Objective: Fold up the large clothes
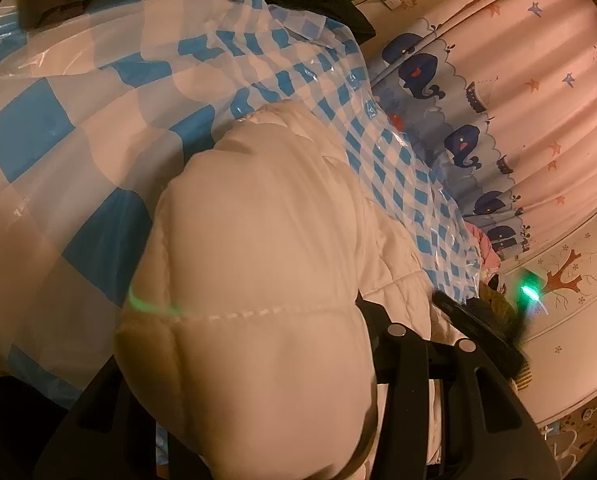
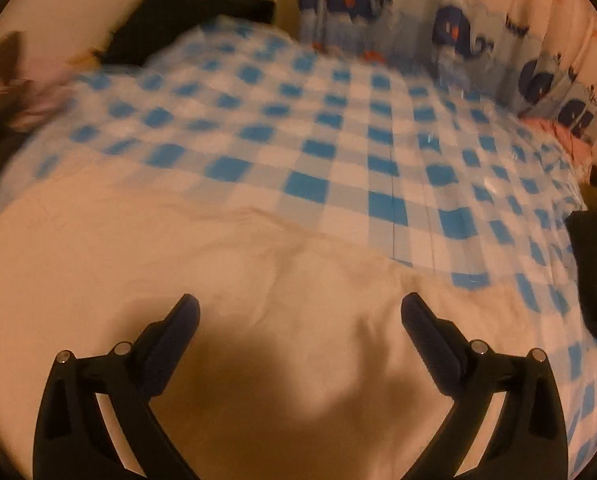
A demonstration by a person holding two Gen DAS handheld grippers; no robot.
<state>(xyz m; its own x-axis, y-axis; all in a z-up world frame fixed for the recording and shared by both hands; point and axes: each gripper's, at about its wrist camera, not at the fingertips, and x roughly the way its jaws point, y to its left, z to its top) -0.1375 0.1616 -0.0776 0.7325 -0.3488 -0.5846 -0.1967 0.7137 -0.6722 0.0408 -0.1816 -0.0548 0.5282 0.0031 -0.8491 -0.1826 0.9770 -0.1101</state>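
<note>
Puffy quilted white jacket [image 1: 258, 280], glossy blue-checked plastic sheet [image 2: 338, 140]

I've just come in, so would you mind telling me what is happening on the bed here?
A person with a gripper in each hand is folding a white padded jacket on a blue checked plastic sheet. The left gripper is shut on a bunched, puffy part of the jacket. The right gripper is open, poised over the part of the jacket lying flat, with nothing between its fingers. The fold is not yet made.
</note>
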